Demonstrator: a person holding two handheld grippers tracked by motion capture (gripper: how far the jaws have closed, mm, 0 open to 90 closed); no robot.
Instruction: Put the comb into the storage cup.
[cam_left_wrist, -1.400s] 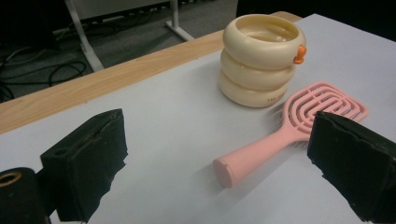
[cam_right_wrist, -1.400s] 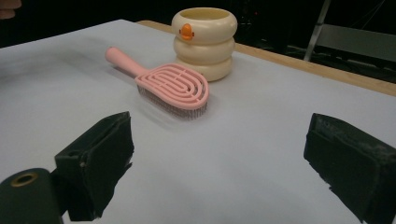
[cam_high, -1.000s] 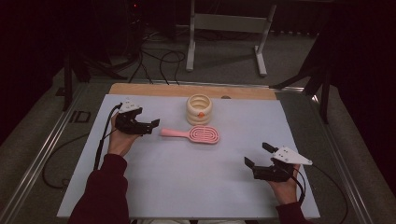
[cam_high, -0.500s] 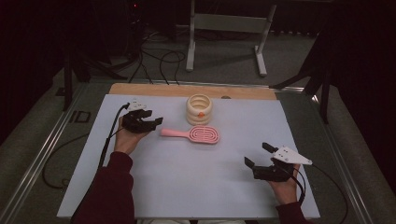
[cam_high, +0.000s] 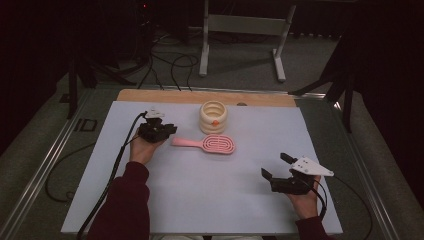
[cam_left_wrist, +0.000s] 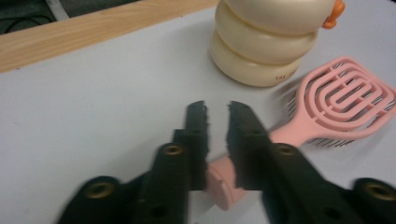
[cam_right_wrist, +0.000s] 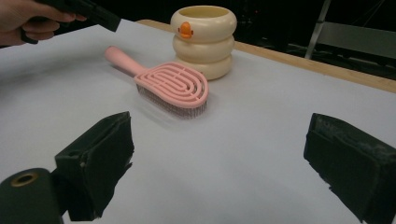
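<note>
A pink hairbrush (cam_high: 217, 144) (cam_left_wrist: 345, 98) (cam_right_wrist: 173, 86) lies flat on the white mat, its handle pointing left. Just behind it stands a cream ringed cup (cam_high: 213, 117) (cam_left_wrist: 266, 42) (cam_right_wrist: 203, 42) with an orange duck bill. My left gripper (cam_high: 170, 129) (cam_left_wrist: 217, 108) hovers over the end of the brush handle, jaws drawn almost together with only a thin slit and nothing between them. It also shows in the right gripper view (cam_right_wrist: 100, 16), held by a hand. My right gripper (cam_high: 274, 165) (cam_right_wrist: 219, 121) rests open at the mat's front right, facing the brush from a distance.
The white mat (cam_high: 200, 200) covers the table, with a wooden strip (cam_high: 165, 96) along its far edge. Cables trail from both grippers. A metal stand (cam_high: 240, 30) and floor cables lie beyond the table. Bare mat stretches between the two grippers.
My left gripper has moved right and slightly toward the brush handle, and its jaws have narrowed. The right gripper, brush and cup have stayed in place.
</note>
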